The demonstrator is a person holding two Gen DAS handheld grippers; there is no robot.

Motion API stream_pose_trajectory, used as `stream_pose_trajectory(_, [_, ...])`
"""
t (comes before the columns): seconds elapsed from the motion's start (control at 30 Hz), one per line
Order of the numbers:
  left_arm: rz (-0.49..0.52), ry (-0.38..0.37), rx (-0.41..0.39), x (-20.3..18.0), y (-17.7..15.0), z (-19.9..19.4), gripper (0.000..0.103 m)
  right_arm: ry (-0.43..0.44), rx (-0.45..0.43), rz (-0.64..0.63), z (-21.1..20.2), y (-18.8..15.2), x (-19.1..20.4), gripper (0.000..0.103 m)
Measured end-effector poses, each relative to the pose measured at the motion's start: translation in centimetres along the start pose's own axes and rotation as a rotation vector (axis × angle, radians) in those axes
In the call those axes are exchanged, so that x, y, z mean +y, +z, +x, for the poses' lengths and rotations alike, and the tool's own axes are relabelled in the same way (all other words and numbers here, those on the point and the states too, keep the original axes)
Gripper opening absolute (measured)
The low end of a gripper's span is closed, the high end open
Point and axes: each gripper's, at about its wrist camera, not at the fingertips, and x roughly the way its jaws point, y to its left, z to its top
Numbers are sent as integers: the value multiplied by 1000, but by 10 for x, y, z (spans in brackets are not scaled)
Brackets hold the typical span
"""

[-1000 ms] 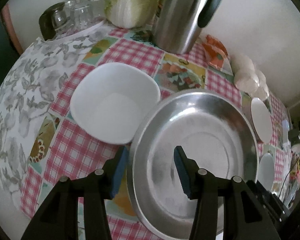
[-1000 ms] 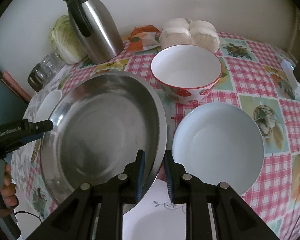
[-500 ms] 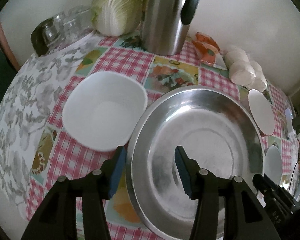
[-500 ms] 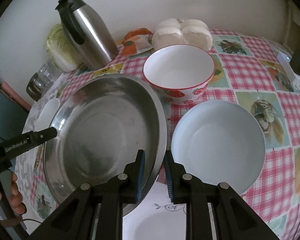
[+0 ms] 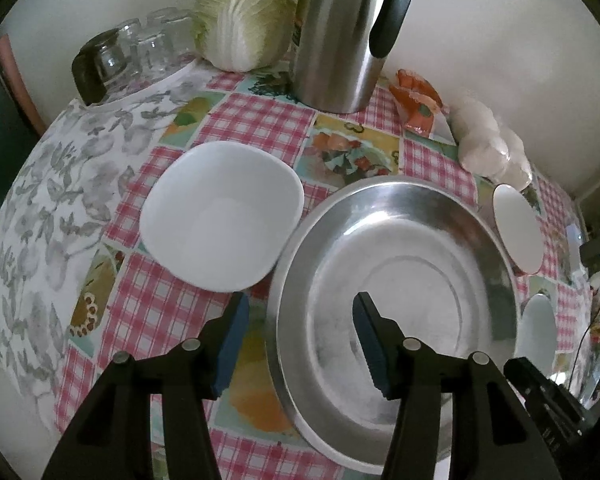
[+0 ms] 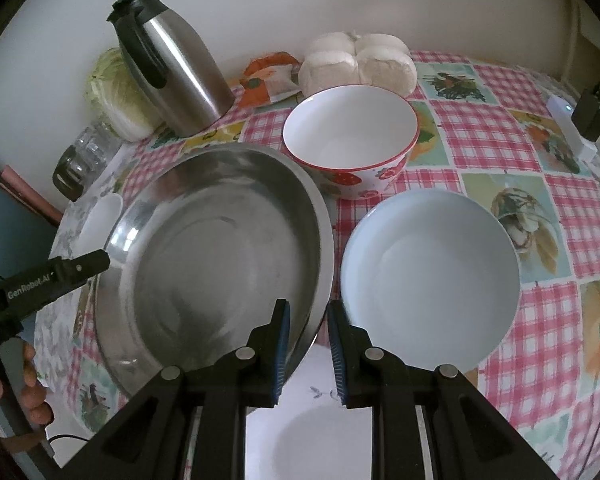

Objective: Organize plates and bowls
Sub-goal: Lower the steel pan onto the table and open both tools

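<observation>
A wide steel basin sits mid-table. My right gripper is shut on its near right rim. My left gripper straddles the opposite rim; its jaws are opening, and neither pad touches the metal. A white squarish bowl lies just left of the basin. To the basin's right are a strawberry-patterned bowl and a pale blue bowl. Under my right gripper lies a white plate with a small blue print.
Along the back wall stand a steel thermos jug, a cabbage, glass jars, an orange packet and a bag of white buns. A white box and a black plug lie at the far right. A hand holds the left gripper.
My left gripper's jaws have spread wider, and its outer pad has come off the basin's rim. The right gripper keeps its grip on the rim.
</observation>
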Motion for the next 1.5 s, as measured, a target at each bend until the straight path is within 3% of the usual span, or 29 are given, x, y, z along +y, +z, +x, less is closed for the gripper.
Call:
stream_pose_trajectory(0.07, [-3, 1, -1, 0, -1, -3, 56, 1, -6, -5, -6, -2, 1, 22])
stream_pose_trajectory(0.13, [-3, 14, -1, -2, -4, -5, 64, -5, -24, -16, -14, -4, 4, 22])
stream_pose_trajectory(0.2, [3, 31, 6, -4, -7, -6, 68, -15, -41, -21, -19, -6, 5, 37])
stream_pose_trajectory(0.27, [24, 45, 10, -8, -10, -6, 68, -28, -54, -29, -21, -7, 6, 57])
stream_pose_trajectory(0.37, [50, 65, 17, -14, -14, -5, 70, -50, -70, -48, -23, -8, 8, 67])
stream_pose_trajectory(0.47, [68, 75, 23, -18, -16, -4, 82, -57, -90, -53, -24, -9, 7, 77])
stream_pose_trajectory(0.57, [78, 85, 16, -21, -18, -5, 84, -64, -105, -50, -24, -9, 6, 87])
stream_pose_trajectory(0.67, [74, 97, 10, -20, -19, -4, 92, -67, -120, -38, -26, -10, 3, 88])
stream_pose_trajectory(0.9, [52, 134, -35, -22, -26, -12, 94, -63, -134, -13, -32, -15, -3, 92])
stream_pose_trajectory(1.07, [52, 129, -72, -28, -34, -20, 96, -53, -160, 4, -42, -23, -7, 103])
stream_pose_trajectory(1.3, [38, 101, -152, -33, -50, -36, 101, -67, -178, 51, -54, -43, -25, 103])
stream_pose_trajectory(1.5, [50, 31, -210, -39, -70, -51, 102, -82, -179, 114, -63, -57, -44, 103])
